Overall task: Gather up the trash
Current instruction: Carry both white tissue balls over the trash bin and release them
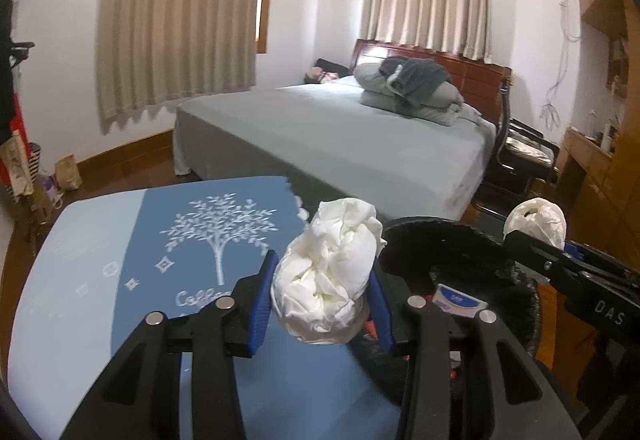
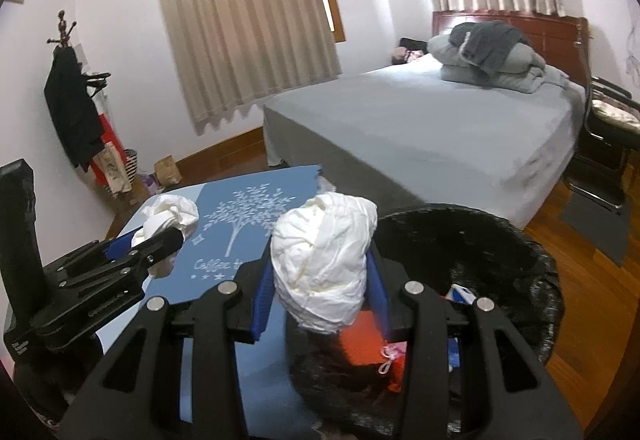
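Both jaw pairs were clamped on crumpled white tissue. L gripper [image 1: 322, 304] was shut on one wad [image 1: 328, 272], blue pads pressed into its sides; R gripper [image 2: 320, 292] was shut on a second wad [image 2: 324, 264] the same way. In the left wrist view the R gripper was also seen at far right with its wad held up beyond the bin rim.

Each wad was held clear of the blue table [image 1: 80, 280] (tree print and "Coffee" lettering on its cloth), not resting on it. A black-lined bin [image 2: 520, 240] was seen just beside the table edge, w/ the R wad over its near rim and the L wad nearer the table-bin boundary. Inside the bin, trash was already visible: an orange-red packet [image 2: 360, 348], a small blue-and-white wrapper [image 1: 460, 300], other bits too small to tell.

Progress, as judged: pickup done for both wads; some trash already binned; neither wad released yet. Left to do: both wads to be brought fully over the bin mouth & dropped. No other loose trash was made out on the visible tabletop, though part of it was hidden by the grippers. Bed [image 1: 340, 136] and curtains [image 1: 176, 12] were in the bkgd, not involved.
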`<state>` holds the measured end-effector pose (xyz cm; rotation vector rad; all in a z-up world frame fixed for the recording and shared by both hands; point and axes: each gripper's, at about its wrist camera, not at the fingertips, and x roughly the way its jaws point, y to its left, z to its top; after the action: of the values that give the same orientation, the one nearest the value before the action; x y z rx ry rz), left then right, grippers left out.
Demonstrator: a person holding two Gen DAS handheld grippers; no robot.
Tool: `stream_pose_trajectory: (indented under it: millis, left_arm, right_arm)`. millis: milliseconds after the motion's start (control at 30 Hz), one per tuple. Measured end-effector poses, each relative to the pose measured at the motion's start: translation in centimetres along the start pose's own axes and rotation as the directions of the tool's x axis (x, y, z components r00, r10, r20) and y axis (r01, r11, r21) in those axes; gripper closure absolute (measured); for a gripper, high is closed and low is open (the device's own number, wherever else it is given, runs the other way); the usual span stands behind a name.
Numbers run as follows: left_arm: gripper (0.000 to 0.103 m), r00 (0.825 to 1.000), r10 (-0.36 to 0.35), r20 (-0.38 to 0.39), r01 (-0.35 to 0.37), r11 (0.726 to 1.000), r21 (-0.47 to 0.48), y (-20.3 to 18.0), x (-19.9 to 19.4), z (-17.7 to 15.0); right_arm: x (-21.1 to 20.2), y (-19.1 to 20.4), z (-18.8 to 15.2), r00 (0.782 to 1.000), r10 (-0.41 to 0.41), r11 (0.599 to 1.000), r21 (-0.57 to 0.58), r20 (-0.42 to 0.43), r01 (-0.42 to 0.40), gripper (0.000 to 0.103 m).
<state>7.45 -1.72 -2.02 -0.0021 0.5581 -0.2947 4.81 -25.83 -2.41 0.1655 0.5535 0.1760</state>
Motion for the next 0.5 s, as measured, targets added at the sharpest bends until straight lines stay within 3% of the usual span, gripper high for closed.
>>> stream_pose_trajectory:
  millis: [500]
  left_arm:
    - [0.061,0.993,-0.117,-0.002,0.117,0.990,0.076,-6.3,2.8,0.8]
  right_arm:
    - [-1.4,-5.2,-0.1,0.995,-0.097,0.995,0.027,0.020,0.097,0.063]
